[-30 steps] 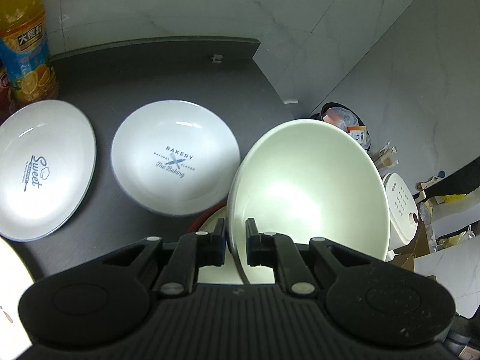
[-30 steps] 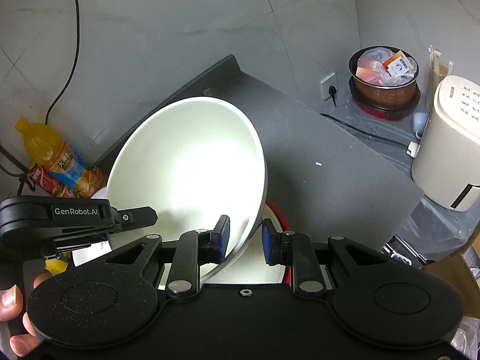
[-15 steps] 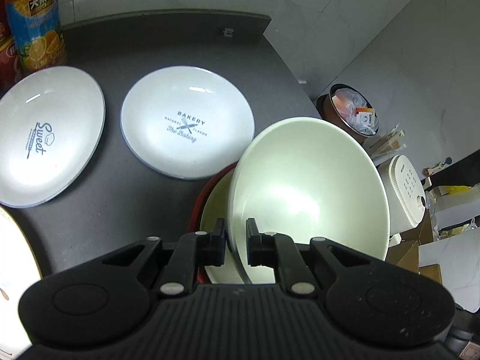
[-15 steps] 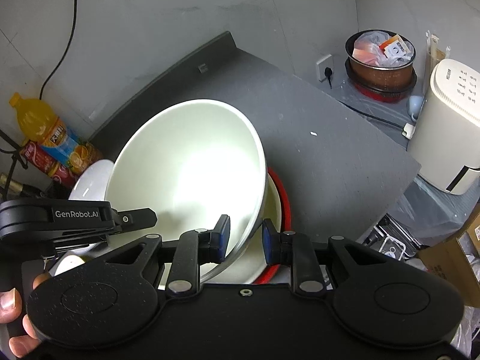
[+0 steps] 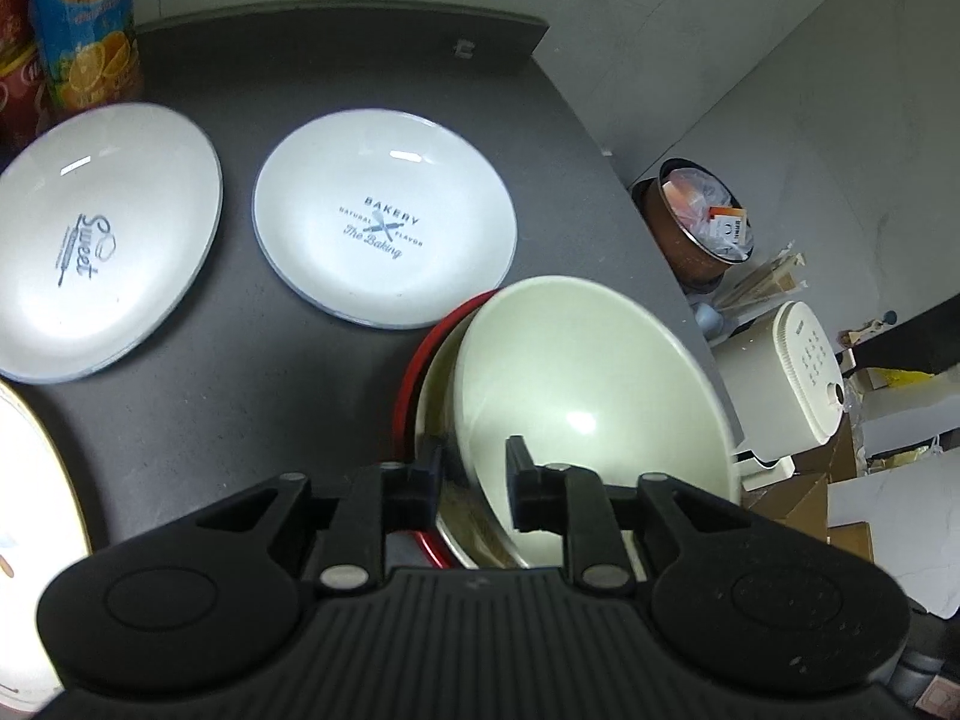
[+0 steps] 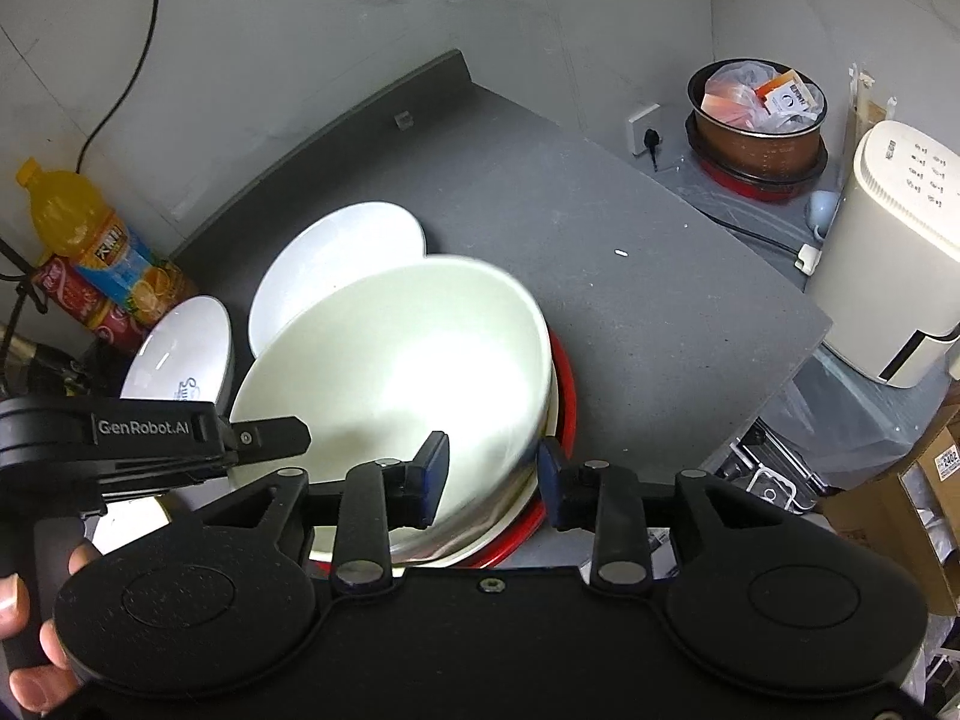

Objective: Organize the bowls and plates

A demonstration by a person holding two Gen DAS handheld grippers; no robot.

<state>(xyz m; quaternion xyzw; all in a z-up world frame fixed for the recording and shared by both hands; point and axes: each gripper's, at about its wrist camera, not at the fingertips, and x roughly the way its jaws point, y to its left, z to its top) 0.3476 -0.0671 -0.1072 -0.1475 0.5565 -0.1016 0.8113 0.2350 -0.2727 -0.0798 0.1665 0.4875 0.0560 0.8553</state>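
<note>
Left wrist view: dark counter [image 5: 240, 396], two printed plates [image 5: 384, 234] far left, cream bowl [image 5: 588, 408] nested in red-rimmed bowl [image 5: 414, 372] near right. Left gripper [image 5: 471, 468] released, astride bowl rim. Right gripper [image 6: 492, 471] likewise spread wide, rim between.

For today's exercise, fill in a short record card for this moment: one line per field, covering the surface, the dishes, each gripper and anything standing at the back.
Surface: dark countertop
Flat plates: Sweet plate and Bakery plate, lying side by side
Stack: large cream bowl sitting in a cream dish inside the red bowl
Left gripper: open, fingers either side of the cream bowl's rim
Right gripper: open, fingers either side of the same rim
Back corner: orange juice bottle
</note>
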